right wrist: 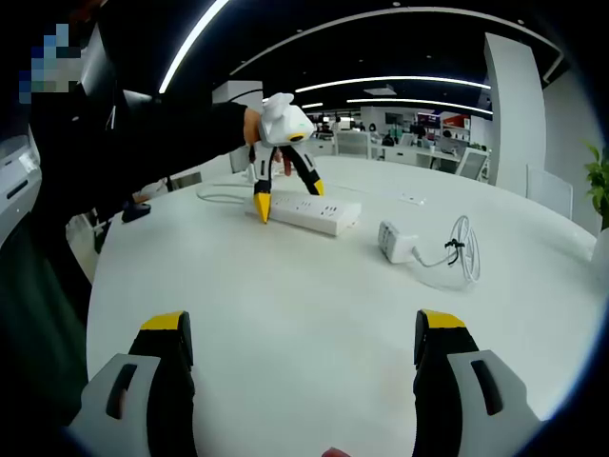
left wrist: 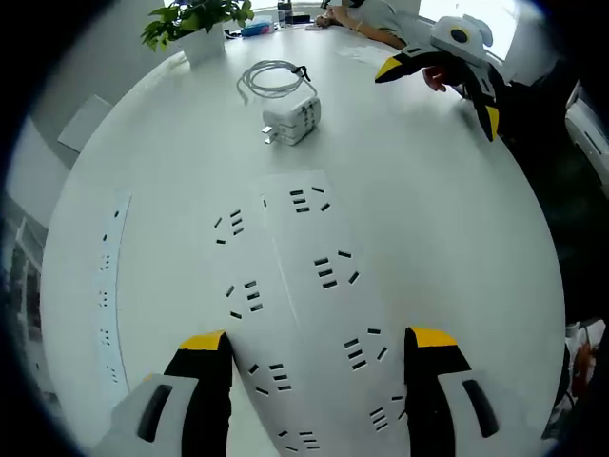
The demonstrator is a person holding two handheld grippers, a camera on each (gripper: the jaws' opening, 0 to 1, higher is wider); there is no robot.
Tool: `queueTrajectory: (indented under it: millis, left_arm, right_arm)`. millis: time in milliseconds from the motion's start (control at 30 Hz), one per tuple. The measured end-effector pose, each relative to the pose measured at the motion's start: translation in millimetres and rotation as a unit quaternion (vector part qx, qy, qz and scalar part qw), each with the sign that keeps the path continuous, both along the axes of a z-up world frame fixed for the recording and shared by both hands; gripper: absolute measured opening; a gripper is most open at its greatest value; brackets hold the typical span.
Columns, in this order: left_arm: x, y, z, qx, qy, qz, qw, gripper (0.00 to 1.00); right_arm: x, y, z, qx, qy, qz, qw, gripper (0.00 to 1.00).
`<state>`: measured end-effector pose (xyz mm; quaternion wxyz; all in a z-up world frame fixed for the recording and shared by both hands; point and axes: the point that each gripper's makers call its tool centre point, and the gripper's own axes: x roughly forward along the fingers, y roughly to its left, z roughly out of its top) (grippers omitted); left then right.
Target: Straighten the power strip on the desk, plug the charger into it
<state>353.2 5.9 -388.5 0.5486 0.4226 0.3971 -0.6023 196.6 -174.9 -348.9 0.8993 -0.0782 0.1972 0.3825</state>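
Jaws spread wide on the left gripper (left wrist: 314, 357), hovering right over the long white power strip (left wrist: 304, 314) on the round white counter (left wrist: 447, 238), one yellow-tipped jaw to each side of it. In the right gripper view those same jaws straddle the strip's near end. Ahead of the strip lies the white square charger (left wrist: 293, 120), its coiled white cable (left wrist: 272, 78) beyond. Right gripper (right wrist: 304, 357) is open too, nothing between its jaws, strip and charger well ahead. Potted green plant (left wrist: 195, 24) sits at the far rim.
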Motion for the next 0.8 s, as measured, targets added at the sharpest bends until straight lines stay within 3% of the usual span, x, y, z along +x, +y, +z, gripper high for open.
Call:
queueTrajectory:
  millis: [800]
  left_arm:
    - [3.1,1.2,0.6,0.025,-0.005,-0.046,0.9986,0.75]
  right_arm:
    - [-1.3,-1.2,-2.7,-0.002,0.004,-0.001,1.0000,0.97]
